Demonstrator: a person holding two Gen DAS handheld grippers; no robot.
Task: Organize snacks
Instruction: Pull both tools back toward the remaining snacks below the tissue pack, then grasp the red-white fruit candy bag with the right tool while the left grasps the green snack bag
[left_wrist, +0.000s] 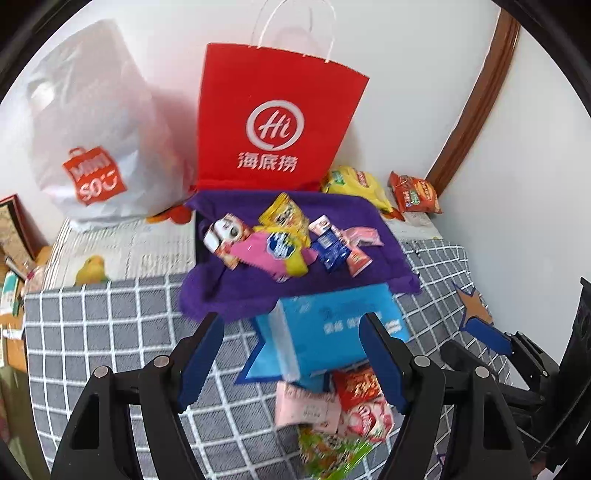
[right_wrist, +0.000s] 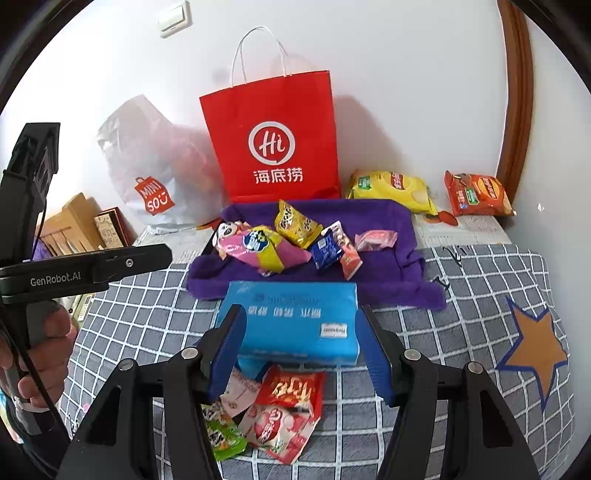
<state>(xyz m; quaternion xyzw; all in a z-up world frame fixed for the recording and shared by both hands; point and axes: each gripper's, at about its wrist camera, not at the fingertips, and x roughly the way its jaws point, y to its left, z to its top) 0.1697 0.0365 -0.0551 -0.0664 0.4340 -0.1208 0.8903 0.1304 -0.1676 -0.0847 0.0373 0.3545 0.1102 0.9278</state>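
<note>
So the snacks are in two bunches: a pile of small packets (right_wrist: 284, 243) sits on a purple towel (right_wrist: 388, 266) spread on the grey checked cover (right_wrist: 461, 306), and a few more packets (right_wrist: 284, 410) lie near the front, right by a blue tissue pack (right_wrist: 295, 325). Two chip bags, a yellow one (right_wrist: 391, 188) and a red one (right_wrist: 476, 194), rest at the back right by the wall. A red paper bag (right_wrist: 273, 140) stands behind the towel, with a white plastic bag (right_wrist: 147, 166) to its left. Both tools hang over the tissue pack: left gripper (left_wrist: 291, 354) and right gripper (right_wrist: 301, 347) have their jaws apart, nothing clamped.
</note>
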